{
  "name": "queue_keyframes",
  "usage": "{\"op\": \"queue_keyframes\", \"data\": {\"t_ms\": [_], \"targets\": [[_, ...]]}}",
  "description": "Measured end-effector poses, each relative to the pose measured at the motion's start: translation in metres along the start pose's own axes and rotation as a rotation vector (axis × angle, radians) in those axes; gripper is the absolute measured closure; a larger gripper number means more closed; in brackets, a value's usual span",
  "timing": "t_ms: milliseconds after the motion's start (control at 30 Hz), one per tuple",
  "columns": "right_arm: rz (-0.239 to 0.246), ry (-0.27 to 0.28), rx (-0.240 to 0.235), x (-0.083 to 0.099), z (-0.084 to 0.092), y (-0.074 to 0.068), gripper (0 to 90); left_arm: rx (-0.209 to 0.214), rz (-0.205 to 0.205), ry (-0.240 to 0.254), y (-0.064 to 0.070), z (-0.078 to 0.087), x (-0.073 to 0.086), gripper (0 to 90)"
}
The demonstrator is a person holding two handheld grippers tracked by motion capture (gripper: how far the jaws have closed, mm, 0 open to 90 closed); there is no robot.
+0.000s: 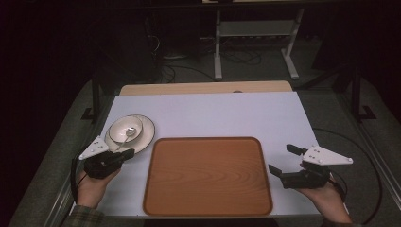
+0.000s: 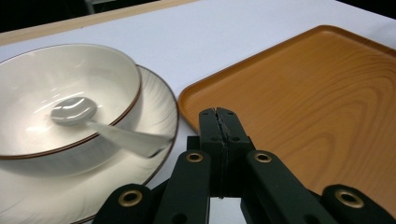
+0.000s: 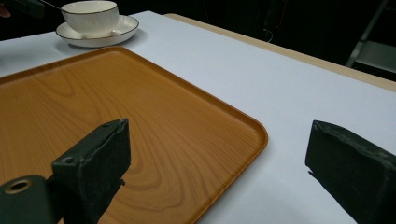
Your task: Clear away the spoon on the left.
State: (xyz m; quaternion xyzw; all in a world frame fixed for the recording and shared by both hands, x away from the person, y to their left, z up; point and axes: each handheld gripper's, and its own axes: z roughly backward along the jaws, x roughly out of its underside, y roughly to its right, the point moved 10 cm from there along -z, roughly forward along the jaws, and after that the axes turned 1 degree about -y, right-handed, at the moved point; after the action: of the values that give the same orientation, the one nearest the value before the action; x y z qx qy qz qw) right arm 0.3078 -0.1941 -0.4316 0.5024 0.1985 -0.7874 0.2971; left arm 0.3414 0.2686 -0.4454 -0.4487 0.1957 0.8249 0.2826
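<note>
L gripper (image 1: 124,154) sits at the near-left of the white surface (image 1: 213,113), just beside the plate's near rim; its jaws are pressed together w/ nothing between them, pad against pad, as the left gripper view shows; tips lie over the gap btwn plate and tray, near the spoon's handle end but whether they touch the plate rim can't be told.

Plate (image 1: 145,130) is white w/ a dark rim line, lying flat on the surface just left of the tray's far-left corner; a white bowl (image 1: 124,127) w/ the same dark rim stands on it, upright, shifted toward the plate's left side; a white spoon (image 1: 128,136) lies in the bowl, its scoop down on the bowl's floor, handle leaning over the near rim and sticking out above the plate toward the L gripper.

Wooden tray (image 1: 208,176), orange-brown, rounded corners, low raised edge, lies flat in the middle of the surface near the person's side; its left edge is close to the plate, apart from it by a thin strip of white.

R gripper (image 1: 284,164) is just off the tray's right edge, held in the right hand (image 1: 326,196); jaws stand wide apart, holding nothing; in the right gripper view one jaw hangs above the tray's corner, the other above bare surface.
</note>
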Motion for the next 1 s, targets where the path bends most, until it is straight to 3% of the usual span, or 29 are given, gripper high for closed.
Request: {"op": "queue_keyframes", "data": {"t_ms": [367,1000], "targets": [[0.003,-0.002,-0.002,0.000,-0.001,0.000,6.2,-0.049,0.007,0.008,-0.010,-0.005,-0.001,89.9],[0.002,-0.003,-0.004,0.000,0.000,0.000,6.3,-0.138,0.050,0.022,-0.036,0.008,0.005,89.9]]}}
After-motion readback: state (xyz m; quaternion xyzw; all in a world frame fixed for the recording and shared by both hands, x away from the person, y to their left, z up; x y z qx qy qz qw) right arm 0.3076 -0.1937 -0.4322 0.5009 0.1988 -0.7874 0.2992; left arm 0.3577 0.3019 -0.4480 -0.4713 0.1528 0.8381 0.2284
